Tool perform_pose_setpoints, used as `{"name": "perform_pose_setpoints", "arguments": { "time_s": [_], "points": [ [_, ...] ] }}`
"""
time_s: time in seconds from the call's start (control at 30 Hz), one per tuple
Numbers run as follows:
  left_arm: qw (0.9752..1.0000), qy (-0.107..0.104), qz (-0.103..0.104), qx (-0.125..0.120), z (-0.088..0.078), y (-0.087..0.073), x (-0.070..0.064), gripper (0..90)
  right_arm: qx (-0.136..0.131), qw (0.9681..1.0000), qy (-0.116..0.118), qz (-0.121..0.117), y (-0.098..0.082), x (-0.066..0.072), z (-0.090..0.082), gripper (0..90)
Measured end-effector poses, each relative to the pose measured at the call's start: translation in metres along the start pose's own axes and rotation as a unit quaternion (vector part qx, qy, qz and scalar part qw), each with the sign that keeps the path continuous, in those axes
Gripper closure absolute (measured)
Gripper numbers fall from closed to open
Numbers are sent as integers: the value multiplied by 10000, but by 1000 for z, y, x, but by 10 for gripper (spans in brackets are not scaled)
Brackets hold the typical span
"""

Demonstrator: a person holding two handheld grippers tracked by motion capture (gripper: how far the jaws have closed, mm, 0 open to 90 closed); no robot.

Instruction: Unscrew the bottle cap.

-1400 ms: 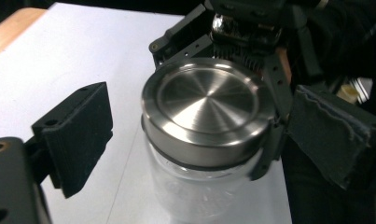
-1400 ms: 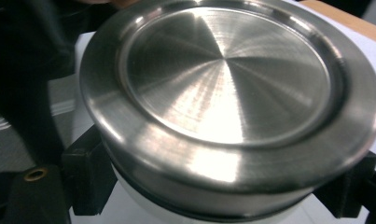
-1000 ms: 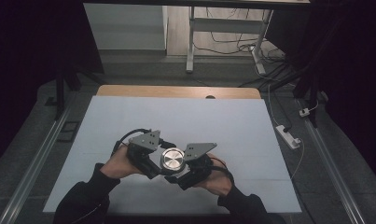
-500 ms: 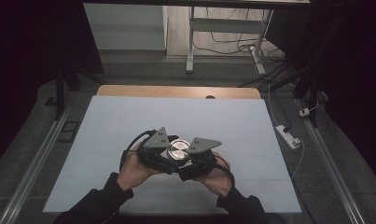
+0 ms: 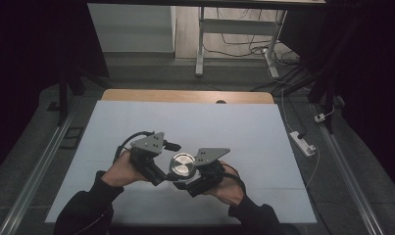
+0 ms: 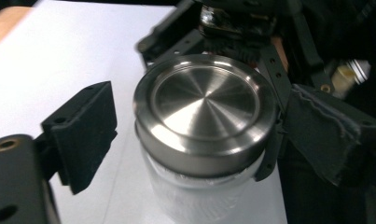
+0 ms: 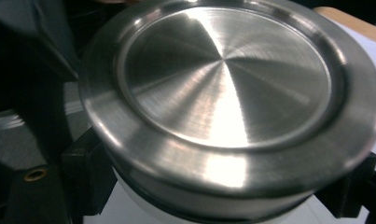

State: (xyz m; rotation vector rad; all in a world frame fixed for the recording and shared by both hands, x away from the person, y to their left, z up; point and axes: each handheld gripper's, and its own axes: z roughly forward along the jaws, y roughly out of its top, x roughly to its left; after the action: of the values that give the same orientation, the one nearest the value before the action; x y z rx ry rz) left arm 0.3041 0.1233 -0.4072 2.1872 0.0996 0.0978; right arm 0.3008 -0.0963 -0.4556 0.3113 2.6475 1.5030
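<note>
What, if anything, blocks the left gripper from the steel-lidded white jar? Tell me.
Nothing visible does. The left gripper straddles the round brushed-steel lid of the white jar, its jaws having just opened; the left pad stands clear of it. The right gripper holds the jar.

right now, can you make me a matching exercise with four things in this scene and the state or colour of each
Things:
1. lid
2. jar
3. left hand-held gripper
4. right hand-held gripper

States:
A. shut on the jar
B. brushed silver metal
C. open, one pad clear of the lid
D. frosted white

Pairs: 1-B, 2-D, 3-C, 4-A
</note>
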Motion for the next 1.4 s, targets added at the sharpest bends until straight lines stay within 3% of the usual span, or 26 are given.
{"name": "perform_pose_setpoints", "arguments": {
  "time_s": [0.1, 0.17, 0.27, 0.4, 0.5, 0.6, 0.7, 0.73, 0.77, 0.83, 0.9, 1.0, 1.07, 1.17, 1.4],
  "points": [
    [9996, -245, 136, 91, 4, 0, -3, 158, 76, 9997, 121, -192, 1, 5, 2, 150],
    [9994, -244, 199, 119, 6, 0, -5, 183, 72, 9995, 181, -255, 2, 7, 3, 150],
    [9999, -92, 111, 55, 9, 1, -6, 189, 89, 9995, 113, -296, 2, 7, 2, 150],
    [9990, 332, -285, -69, 15, 4, -6, 202, 96, 9998, -153, -118, 1, 3, 0, 150],
    [9953, 774, -567, -119, 23, 6, -9, 202, 88, 9992, -387, 59, -1, -3, -1, 150],
    [9880, 1286, -833, -198, 31, 9, -14, 202, 44, 9976, -632, 270, -2, -7, -2, 150],
    [9826, 1530, -1023, -251, 36, 10, -17, 200, 81, 9958, -832, 365, -3, -9, -3, 150],
    [9826, 1500, -1055, -288, 36, 9, -16, 197, 83, 9955, -866, 387, -4, -9, -3, 150],
    [9841, 1408, -1038, -299, 36, 9, -15, 188, 80, 9954, -858, 417, -4, -9, -3, 150],
    [9875, 1074, -1068, -448, 30, 8, -11, 129, 26, 9957, -824, 432, -4, -9, -4, 150],
    [9890, 878, -1073, -523, 22, 9, -7, 76, -20, 9963, -753, 413, -3, -10, -6, 151],
    [9947, 590, -758, -353, 10, 8, -5, 80, -78, 9982, -474, 347, -2, -10, -9, 150],
    [9980, 274, -526, -232, 4, 7, -5, 96, -52, 9992, -298, 246, -1, -9, -9, 150],
    [9995, 59, -279, -103, 1, 5, -5, 108, -20, 9999, -54, 111, 0, -4, -5, 150],
    [9995, -303, -3, 50, 9, 1, -7, 188, 163, 9990, 290, -291, 1, 7, 2, 151]
  ]
}}
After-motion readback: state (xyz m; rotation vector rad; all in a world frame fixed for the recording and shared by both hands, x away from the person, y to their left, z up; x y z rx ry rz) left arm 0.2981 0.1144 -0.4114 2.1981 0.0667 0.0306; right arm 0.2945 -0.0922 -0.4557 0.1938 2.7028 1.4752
